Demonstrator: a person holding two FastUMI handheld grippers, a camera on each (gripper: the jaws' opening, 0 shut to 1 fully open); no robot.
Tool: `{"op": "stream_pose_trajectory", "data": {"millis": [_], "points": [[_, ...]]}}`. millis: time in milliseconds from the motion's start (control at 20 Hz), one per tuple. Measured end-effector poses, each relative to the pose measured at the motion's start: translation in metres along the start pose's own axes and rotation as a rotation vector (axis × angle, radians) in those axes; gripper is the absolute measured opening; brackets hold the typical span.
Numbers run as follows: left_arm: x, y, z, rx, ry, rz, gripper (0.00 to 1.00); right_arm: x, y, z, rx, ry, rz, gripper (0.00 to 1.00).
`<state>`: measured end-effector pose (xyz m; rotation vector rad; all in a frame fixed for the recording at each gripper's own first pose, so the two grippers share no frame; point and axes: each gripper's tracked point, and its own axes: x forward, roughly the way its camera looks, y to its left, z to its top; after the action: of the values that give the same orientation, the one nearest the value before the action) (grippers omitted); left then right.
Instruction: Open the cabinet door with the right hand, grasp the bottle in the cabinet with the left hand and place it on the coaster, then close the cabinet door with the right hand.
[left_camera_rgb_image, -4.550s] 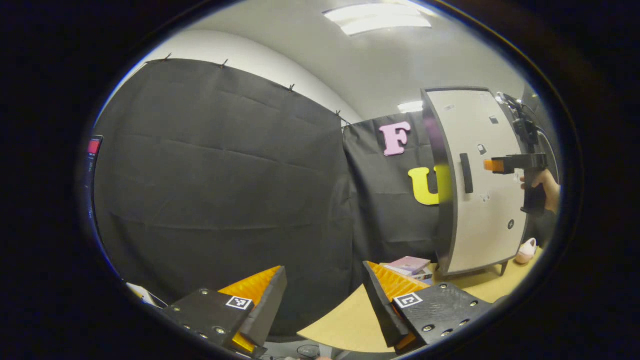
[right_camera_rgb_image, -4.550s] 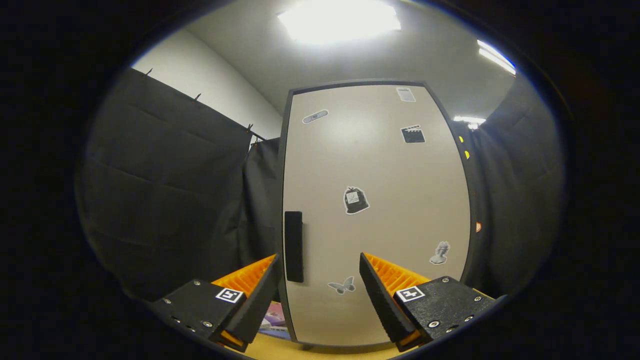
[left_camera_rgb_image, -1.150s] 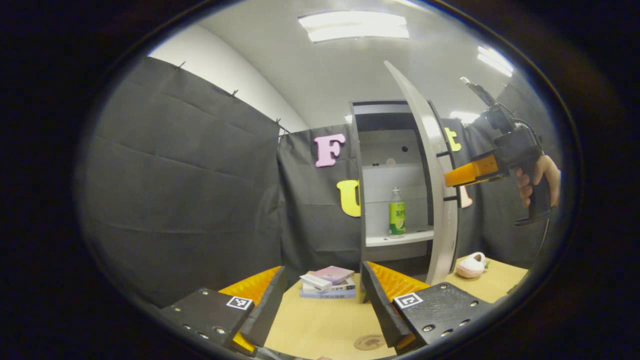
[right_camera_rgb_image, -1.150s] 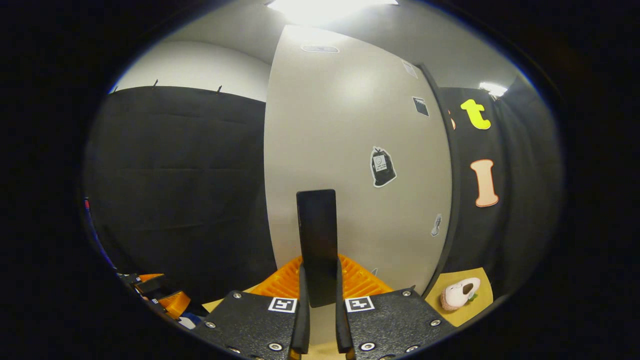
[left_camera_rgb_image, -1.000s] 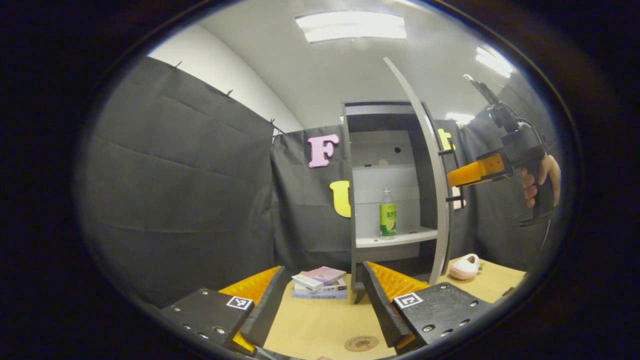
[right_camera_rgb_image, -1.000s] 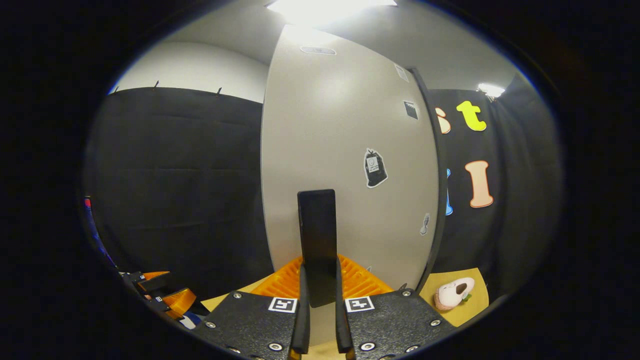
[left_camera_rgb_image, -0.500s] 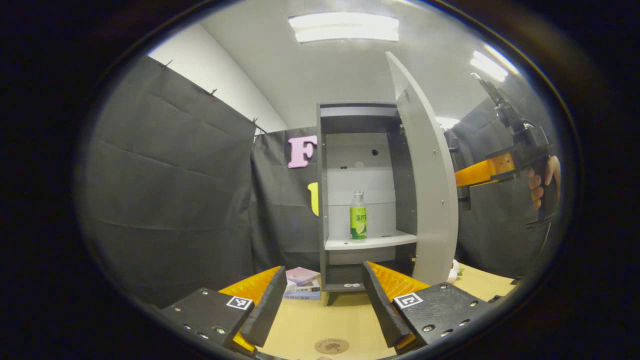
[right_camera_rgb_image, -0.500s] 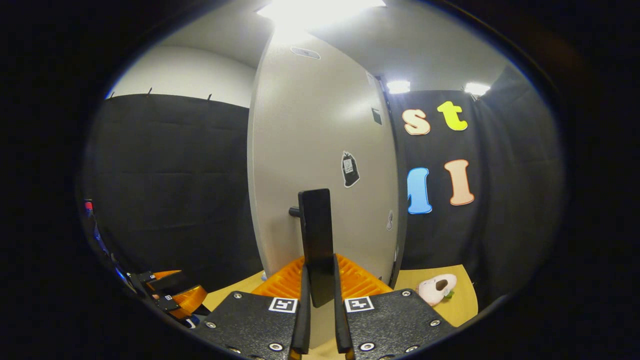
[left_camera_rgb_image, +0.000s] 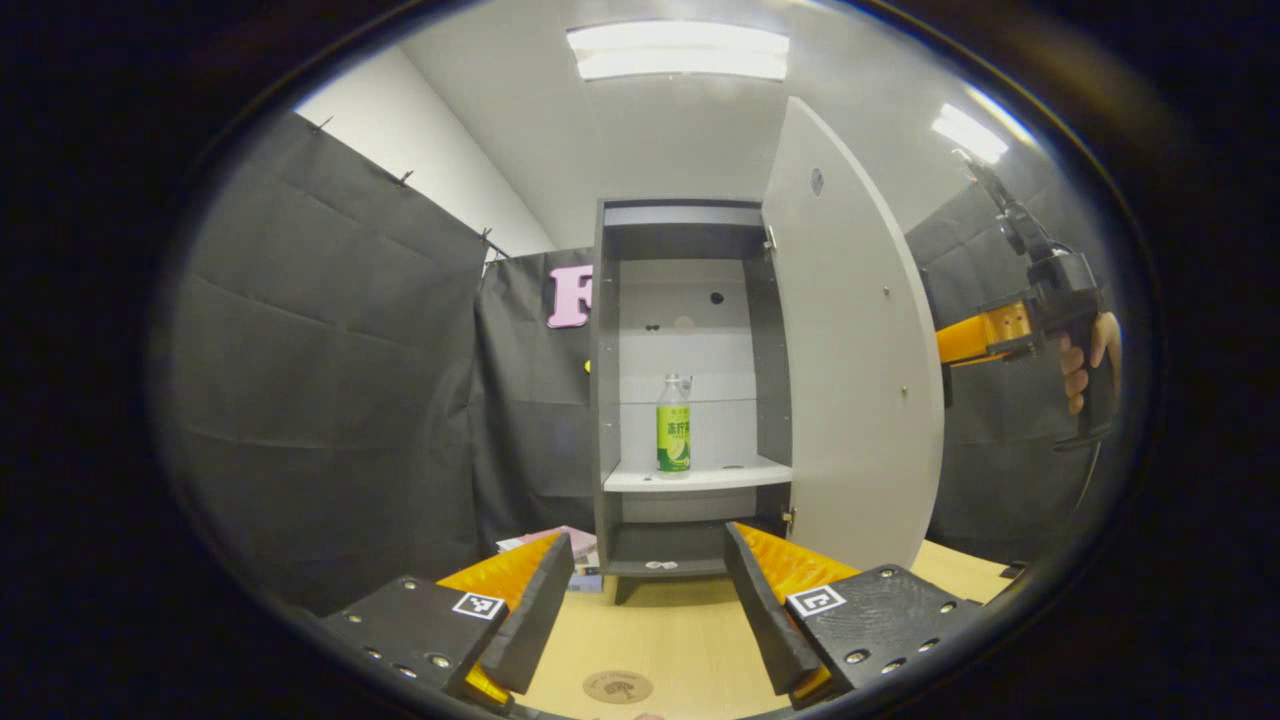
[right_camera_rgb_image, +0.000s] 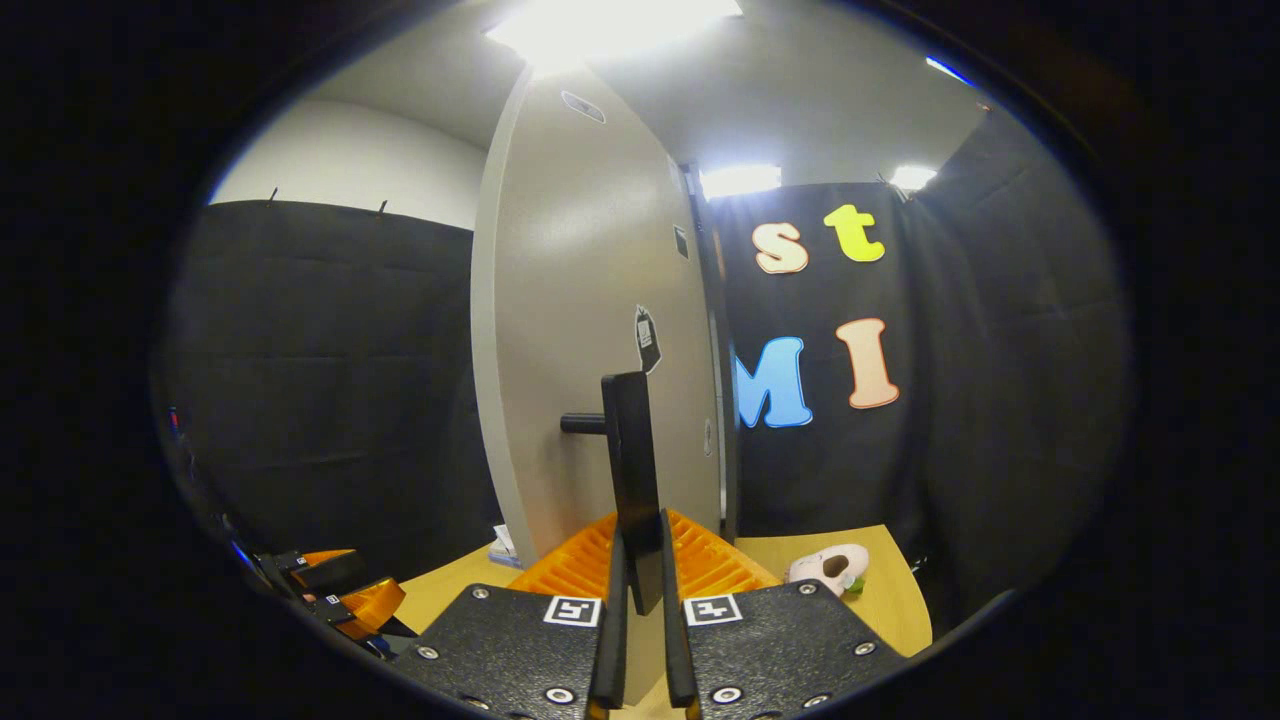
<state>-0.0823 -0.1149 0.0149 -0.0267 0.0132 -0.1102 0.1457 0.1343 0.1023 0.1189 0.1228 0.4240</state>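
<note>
The grey cabinet (left_camera_rgb_image: 610, 350) stands open in the left gripper view, its pale door (left_camera_rgb_image: 850, 360) swung out to the right. A clear bottle with a green label (left_camera_rgb_image: 674, 426) stands upright on the white middle shelf. A round brown coaster (left_camera_rgb_image: 617, 686) lies on the table near the bottom edge. My left gripper (left_camera_rgb_image: 645, 600) is open, low and well short of the cabinet. My right gripper (right_camera_rgb_image: 638, 590) is shut on the door's black handle (right_camera_rgb_image: 630, 470); in the left gripper view it (left_camera_rgb_image: 975, 335) reaches behind the door, held by a hand (left_camera_rgb_image: 1085, 360).
A wooden table (left_camera_rgb_image: 690, 640) carries the cabinet. A stack of books (left_camera_rgb_image: 555, 540) lies left of the cabinet's foot. A small pink plush toy (right_camera_rgb_image: 828, 568) rests on the table (right_camera_rgb_image: 880, 580) right of the door. Black cloth walls close in on all sides.
The right gripper has closed on the handle and swung the door from shut to wide open. The left gripper has turned to face the cabinet, bringing bottle and coaster into sight.
</note>
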Motion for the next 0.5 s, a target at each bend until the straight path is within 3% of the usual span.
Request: {"op": "stream_pose_trajectory", "data": {"millis": [150, 200, 350, 500], "points": [[-0.001, -0.007, -0.003, 0.001, 0.007, 0.0, 0.91, -0.002, -0.019, 0.002, -0.005, -0.007, -0.032, 0.16], [-0.001, -0.008, -0.002, 0.003, 0.007, 0.002, 0.86, -0.005, -0.022, 0.002, -0.01, -0.009, -0.042, 0.16], [-0.003, -0.012, -0.001, 0.008, 0.01, 0.007, 0.91, -0.007, -0.036, 0.001, -0.014, -0.018, -0.064, 0.16], [0.002, -0.016, 0.0, 0.009, 0.011, 0.008, 0.86, -0.011, -0.033, -0.001, -0.003, -0.022, -0.029, 0.16]]}}
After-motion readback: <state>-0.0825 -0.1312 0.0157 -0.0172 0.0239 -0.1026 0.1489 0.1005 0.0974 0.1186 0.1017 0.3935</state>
